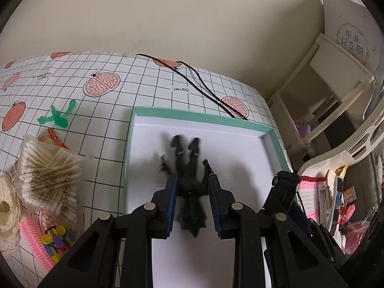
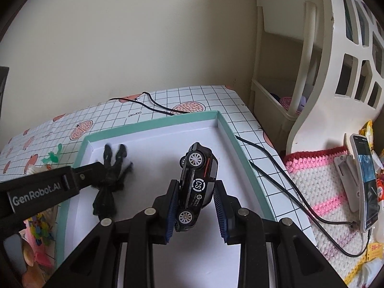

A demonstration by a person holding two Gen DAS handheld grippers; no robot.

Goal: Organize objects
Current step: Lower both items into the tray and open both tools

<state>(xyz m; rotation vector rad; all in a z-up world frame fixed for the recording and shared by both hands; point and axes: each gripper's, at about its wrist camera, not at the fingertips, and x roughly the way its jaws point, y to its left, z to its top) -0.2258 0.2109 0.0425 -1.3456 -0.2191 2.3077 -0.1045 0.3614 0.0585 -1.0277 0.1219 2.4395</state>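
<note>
Far left of the tabletop (image 1: 148, 76), still outside the box: a crocheted cream flower (image 1: 6, 210), a bag of cotton swabs (image 1: 49, 177), a pink comb-like item (image 1: 33, 237) with a small multicoloured toy vehicle (image 1: 57, 240) on it, and a green plastic figure (image 1: 58, 117) further back. These appear unsorted. Next right is the shallow teal-rimmed box (image 1: 199, 116) with white floor, apparently the collection tray. Over its left half, the left tool (image 1: 193, 204) has its blue pads on either side of a black toy figure (image 1: 189, 175); the figure looks blurred, contact on the left pad seems present, right pad shows a slight gap, so a firm clamp cannot be confirmed. Legs point toward the far wall of the box. Over the right half, the right tool (image 2: 195, 206) stands with jaws apart around a black toy car (image 2: 196, 182), which is tipped on its side, leaning against the left pad, clear of the right. Judgement: two items are in or arriving at the box, about five remain on the tabletop; task is early to middle. Black cables (image 2: 264, 156) run along the box's right edge.
</note>
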